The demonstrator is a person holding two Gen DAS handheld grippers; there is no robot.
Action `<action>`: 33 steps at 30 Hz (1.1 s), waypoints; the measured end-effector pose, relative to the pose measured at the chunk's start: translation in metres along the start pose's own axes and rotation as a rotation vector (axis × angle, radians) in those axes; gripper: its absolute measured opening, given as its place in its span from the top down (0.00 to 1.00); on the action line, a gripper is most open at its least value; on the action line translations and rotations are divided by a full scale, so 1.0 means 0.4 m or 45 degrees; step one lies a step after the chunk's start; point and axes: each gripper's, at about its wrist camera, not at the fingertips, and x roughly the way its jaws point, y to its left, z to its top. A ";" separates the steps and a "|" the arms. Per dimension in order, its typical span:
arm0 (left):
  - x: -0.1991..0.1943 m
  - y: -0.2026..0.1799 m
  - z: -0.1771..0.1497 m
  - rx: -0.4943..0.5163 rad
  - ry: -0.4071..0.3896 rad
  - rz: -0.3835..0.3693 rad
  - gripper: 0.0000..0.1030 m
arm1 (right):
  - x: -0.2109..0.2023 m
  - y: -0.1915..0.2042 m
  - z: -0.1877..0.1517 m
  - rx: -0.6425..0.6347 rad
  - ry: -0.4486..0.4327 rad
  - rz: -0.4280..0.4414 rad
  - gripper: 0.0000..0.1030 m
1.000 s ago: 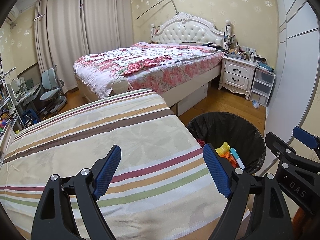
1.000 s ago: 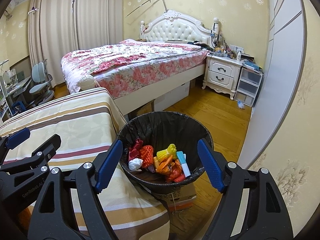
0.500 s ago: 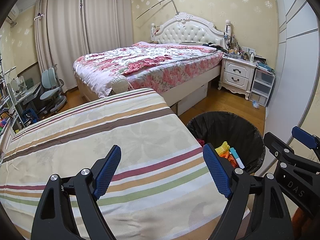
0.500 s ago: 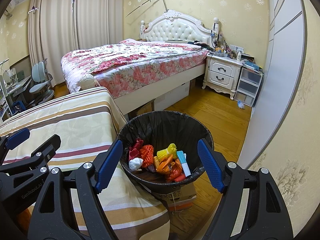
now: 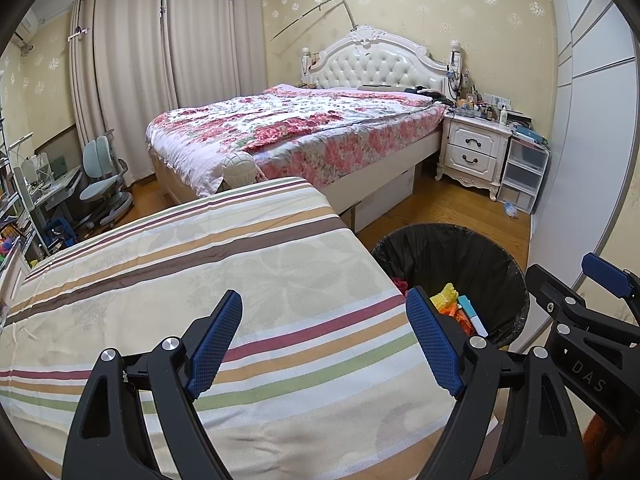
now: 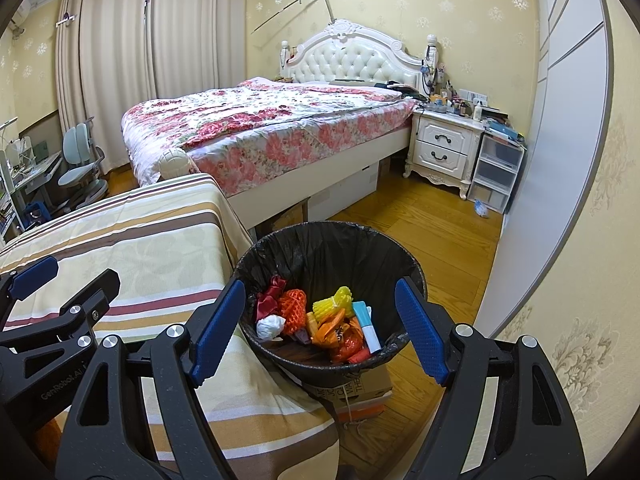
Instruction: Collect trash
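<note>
A black-lined trash bin [image 6: 328, 248] stands on a cardboard box beside the striped table. It holds colourful trash [image 6: 320, 320]: red, orange and yellow foam nets, a white wad, a blue-and-white tube. My right gripper [image 6: 320, 328] is open and empty, hovering above the bin. My left gripper [image 5: 328, 336] is open and empty over the striped tablecloth [image 5: 200, 280]. The bin also shows in the left wrist view [image 5: 452, 252], at the right. No loose trash shows on the cloth.
A floral bed [image 6: 272, 128] stands behind. A white nightstand [image 6: 444, 148] and plastic drawers [image 6: 496, 172] are at the far right. A white wardrobe [image 6: 560, 160] borders the wooden floor on the right. A desk chair [image 5: 104, 184] stands far left.
</note>
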 end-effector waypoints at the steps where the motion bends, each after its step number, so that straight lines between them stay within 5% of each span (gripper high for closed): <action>1: -0.002 -0.001 0.000 0.001 -0.001 0.000 0.21 | 0.001 -0.001 0.000 -0.001 0.000 0.000 0.26; 33: -0.007 -0.015 -0.001 0.009 -0.005 -0.006 0.21 | 0.002 0.000 0.000 -0.002 0.001 -0.002 0.27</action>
